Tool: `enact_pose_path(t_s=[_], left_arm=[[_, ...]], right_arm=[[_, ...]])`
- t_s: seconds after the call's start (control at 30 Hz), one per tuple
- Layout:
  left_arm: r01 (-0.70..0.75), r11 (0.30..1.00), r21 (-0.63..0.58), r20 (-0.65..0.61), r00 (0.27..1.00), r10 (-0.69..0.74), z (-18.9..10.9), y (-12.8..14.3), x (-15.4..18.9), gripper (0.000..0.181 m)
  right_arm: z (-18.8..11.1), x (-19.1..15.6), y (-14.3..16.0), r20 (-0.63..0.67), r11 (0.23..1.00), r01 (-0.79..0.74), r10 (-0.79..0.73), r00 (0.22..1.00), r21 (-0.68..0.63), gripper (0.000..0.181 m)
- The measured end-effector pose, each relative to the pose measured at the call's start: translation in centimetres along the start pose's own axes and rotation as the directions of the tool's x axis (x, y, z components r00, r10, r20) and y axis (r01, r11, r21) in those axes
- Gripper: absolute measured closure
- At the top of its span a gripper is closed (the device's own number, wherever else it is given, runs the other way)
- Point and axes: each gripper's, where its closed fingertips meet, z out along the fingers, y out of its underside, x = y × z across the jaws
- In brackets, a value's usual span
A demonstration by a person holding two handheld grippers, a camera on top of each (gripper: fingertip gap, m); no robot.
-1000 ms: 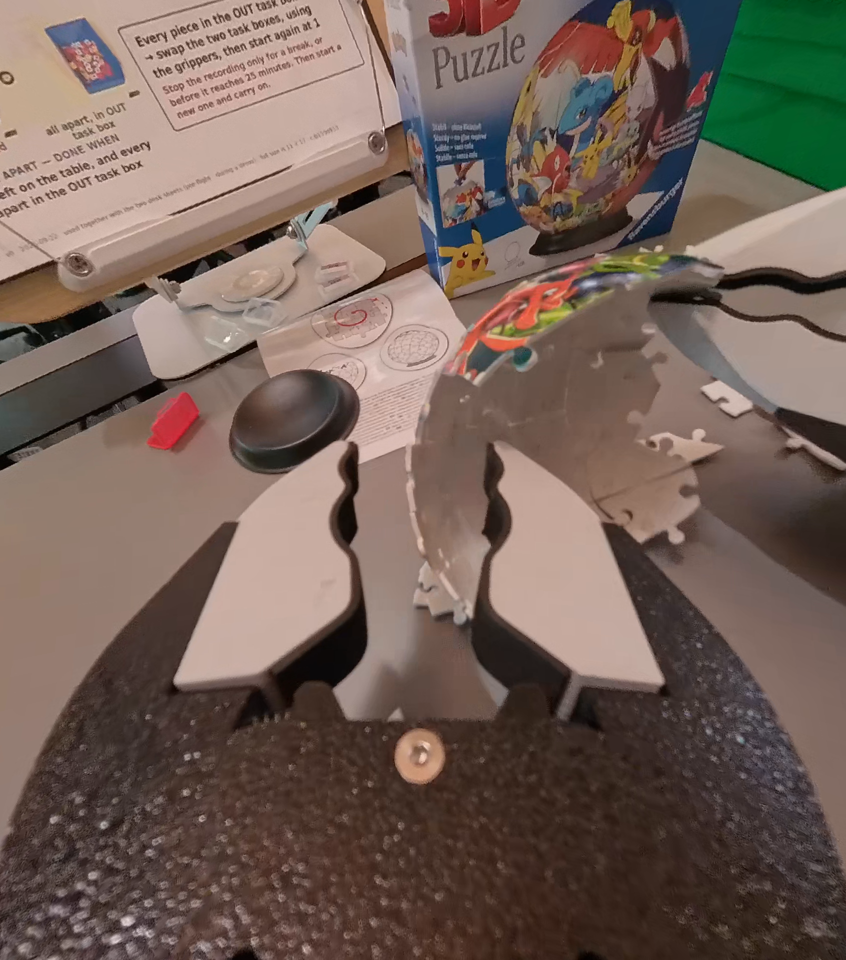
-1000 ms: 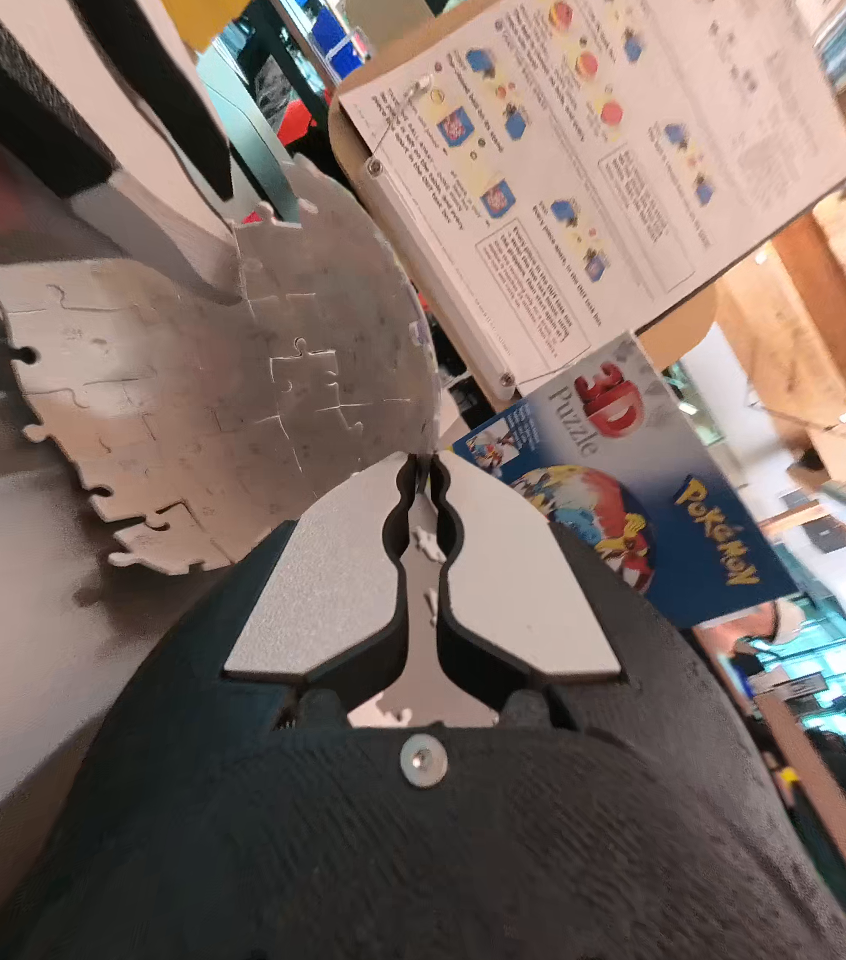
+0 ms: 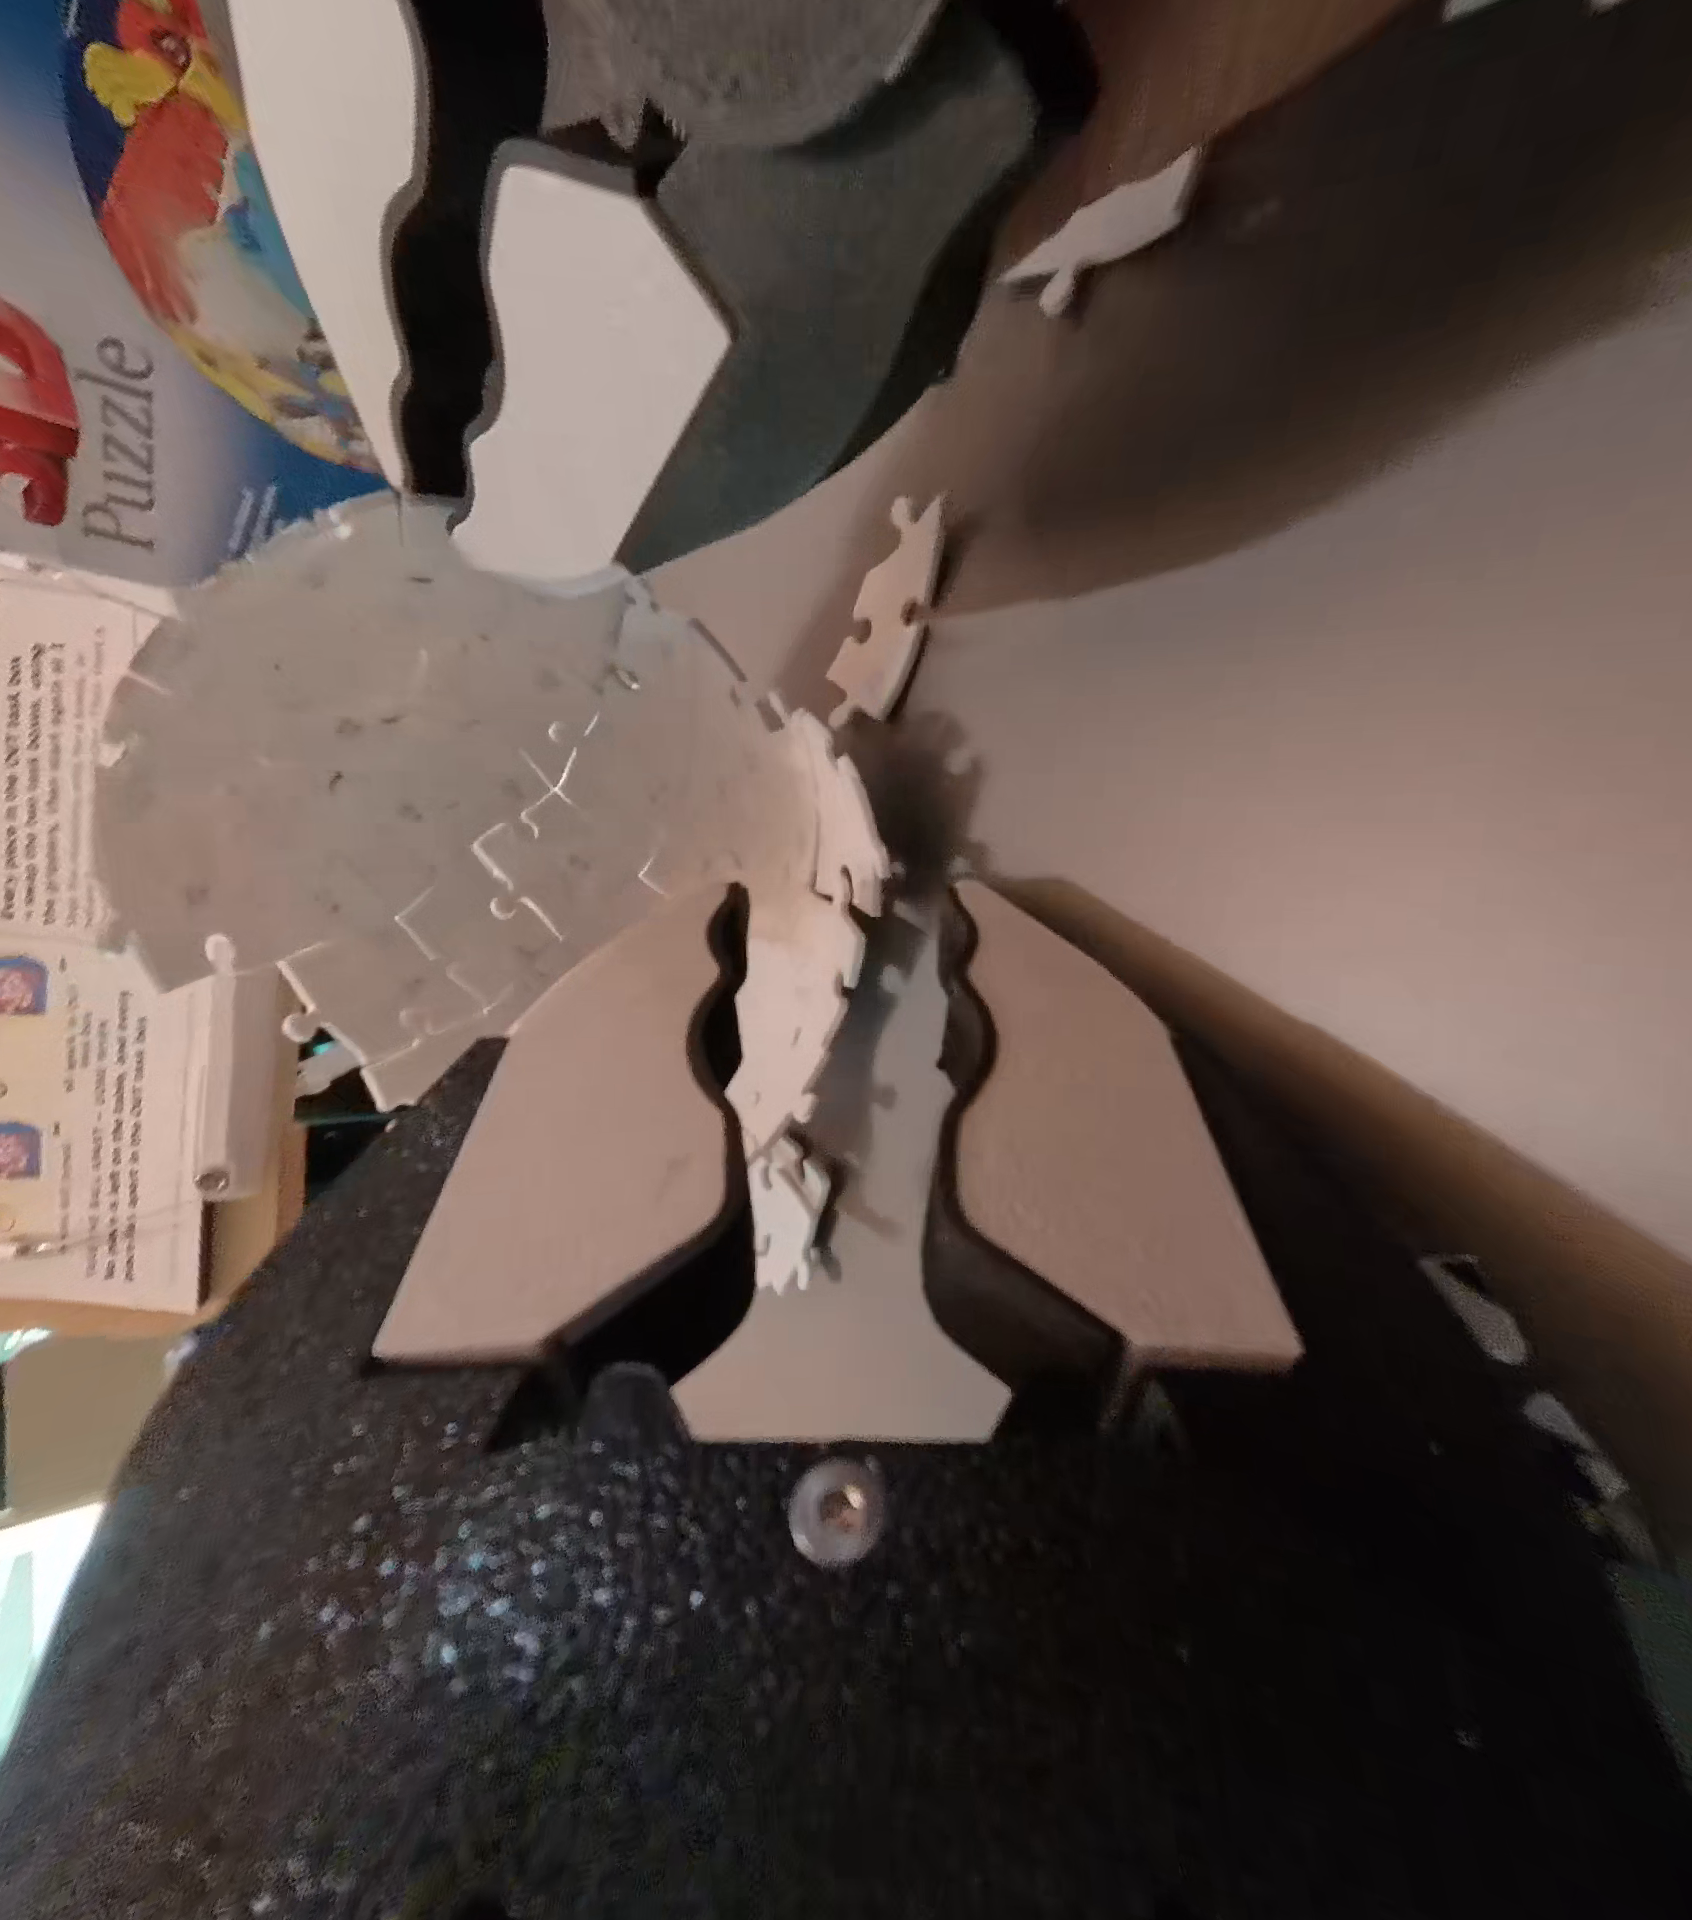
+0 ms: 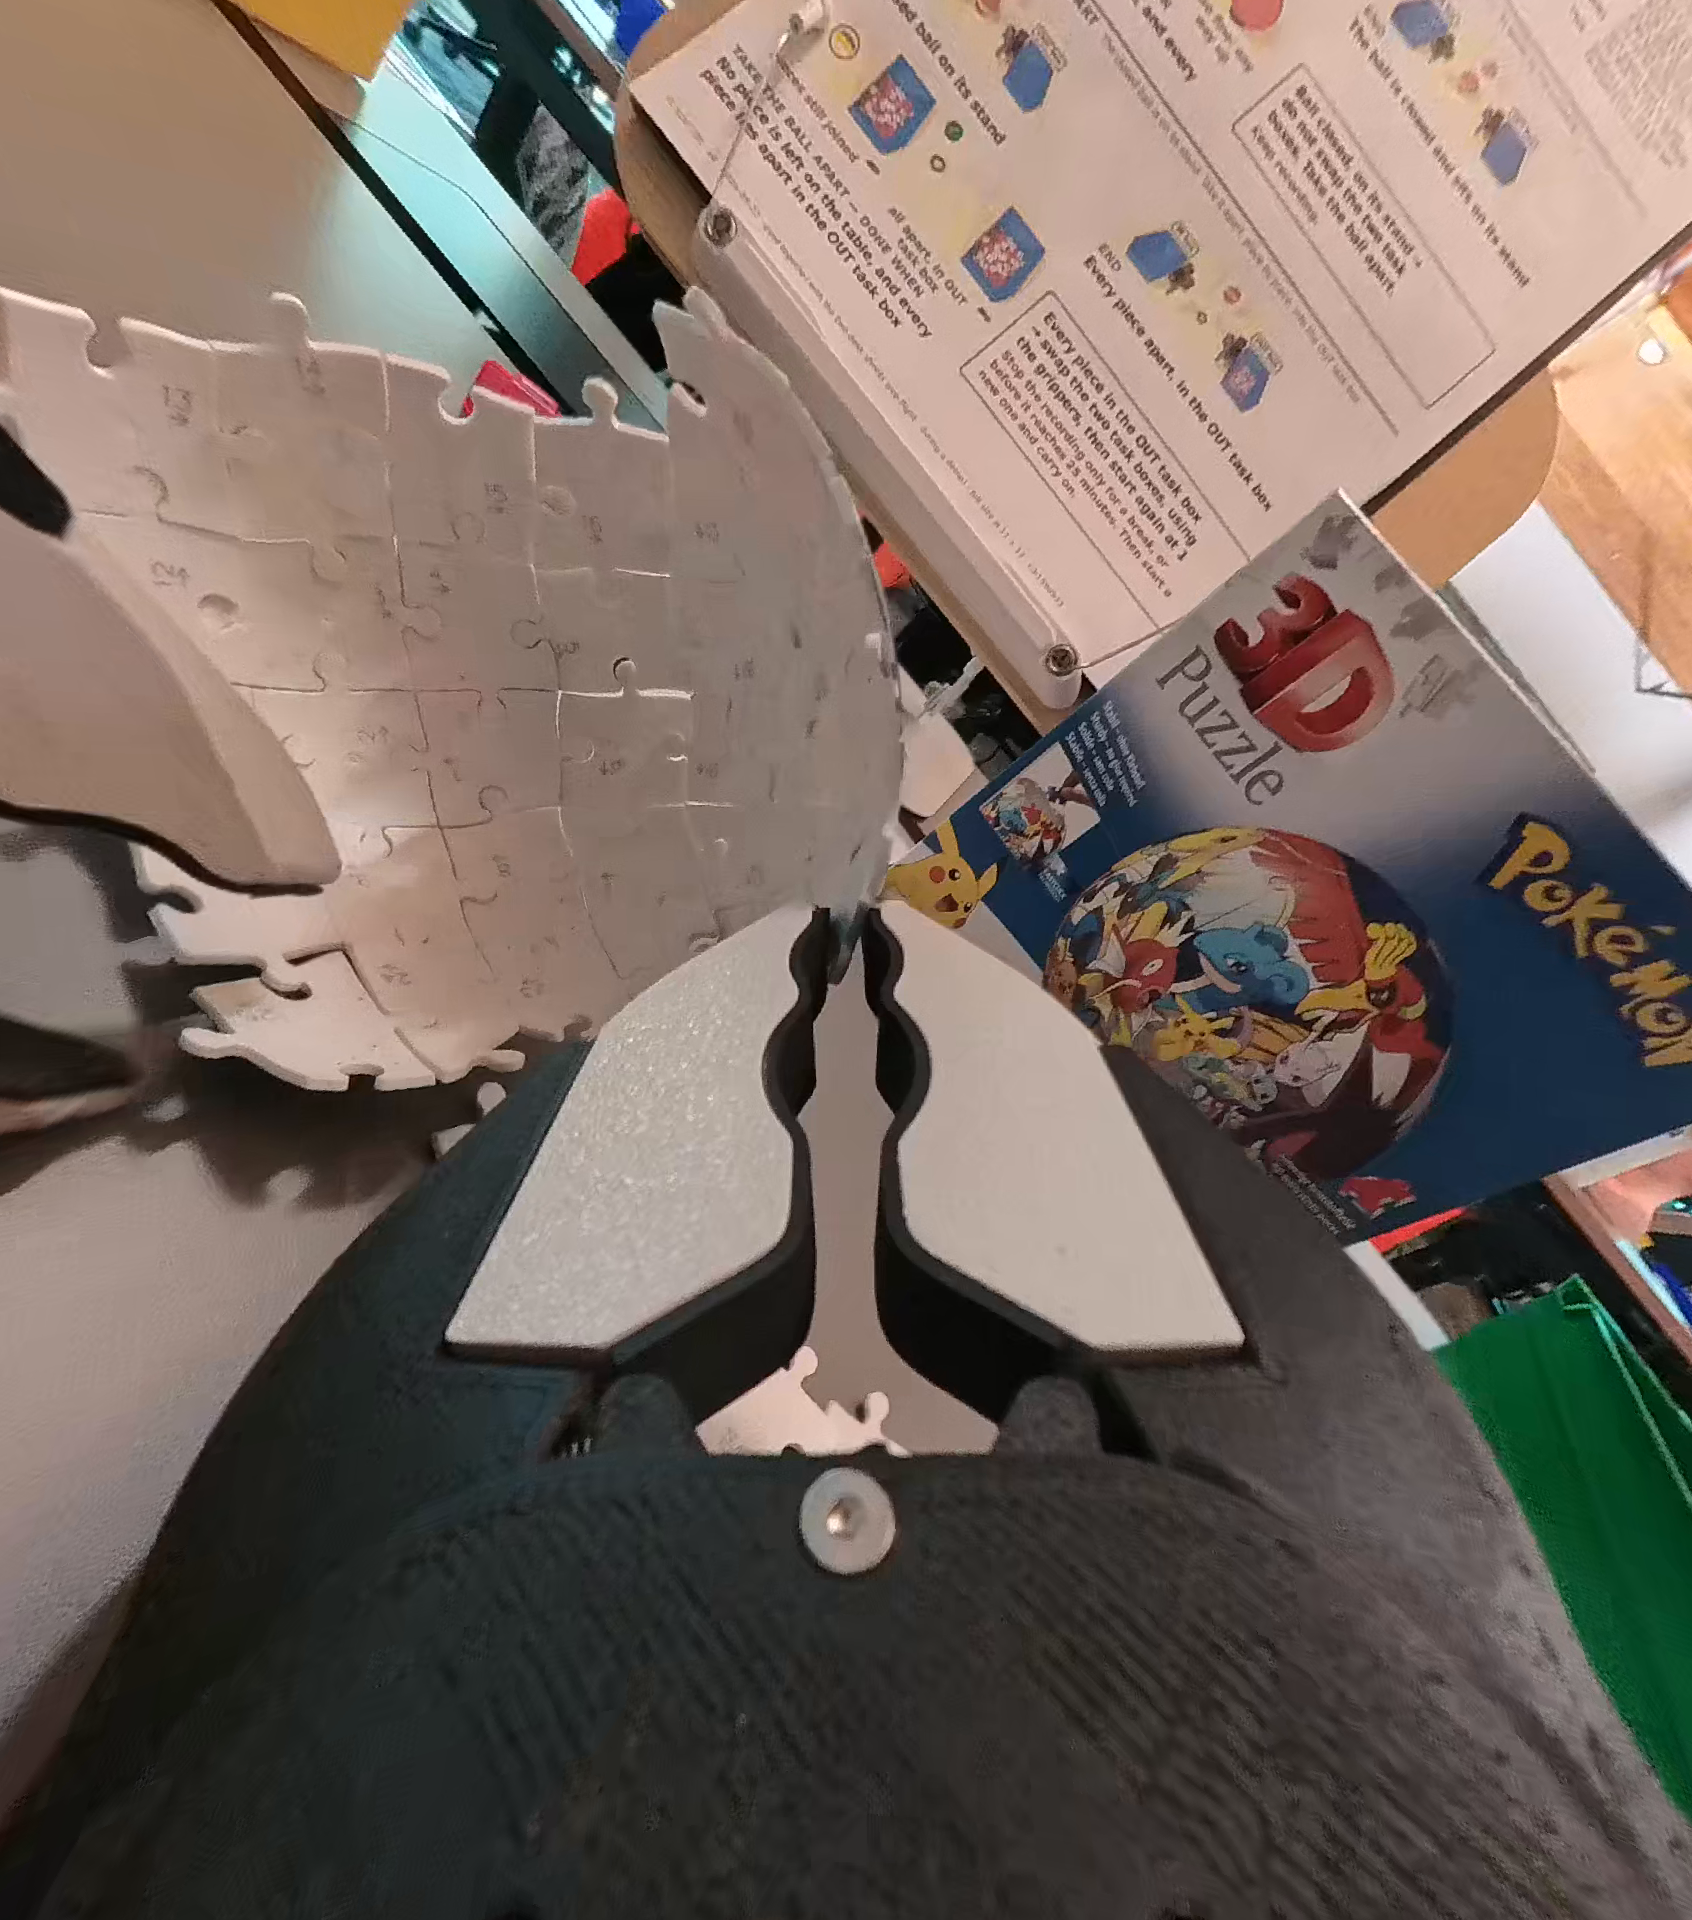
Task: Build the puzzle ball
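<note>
A curved, partly built puzzle-ball shell (image 3: 354, 790) shows its grey inner side, standing on edge at the table (image 3: 1341, 831). My left gripper (image 3: 842, 904) is open. The shell's toothed edge runs between its jaws, close against the left finger. My right gripper (image 4: 847, 920) is shut on the shell's rim (image 4: 530, 675) at its fingertips. It also shows at the top of the left wrist view (image 3: 437, 509). One of the left gripper's fingers (image 4: 94, 727) lies over the shell's inner side in the right wrist view.
Loose white pieces (image 3: 889, 623) (image 3: 1102, 239) lie on the table beyond the shell, and another lies under the right gripper (image 4: 800, 1423). The puzzle box (image 4: 1393, 883) and an instruction sheet on a stand (image 4: 1185, 260) stand behind. A green bin (image 4: 1652, 1507) is at the right. One gripper's finger ends stand about 9 cm off the other's.
The left gripper has rolled about a quarter turn and moved in closer. The shell now lies against its other finger. The right gripper keeps its hold on the rim.
</note>
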Motion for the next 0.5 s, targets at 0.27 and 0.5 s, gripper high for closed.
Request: enact_pose_path(t_s=[0.27, 0.5], left_arm=[[-0.082, 0.996, -0.040, -0.004, 0.997, 0.081, 1.2, 0.2, -0.5, 0.156], [-0.149, 0.987, -0.065, -0.007, 0.989, 0.149, 1.7, 0.3, -0.3, 0.169]], right_arm=[[0.2, 0.2, 0.5, 0.032, 0.999, -0.050, 0.050, 0.998, -0.008, 0.175], [0.2, 0.4, 0.5, 0.048, 0.997, -0.081, 0.081, 0.996, 0.000, 0.175]])
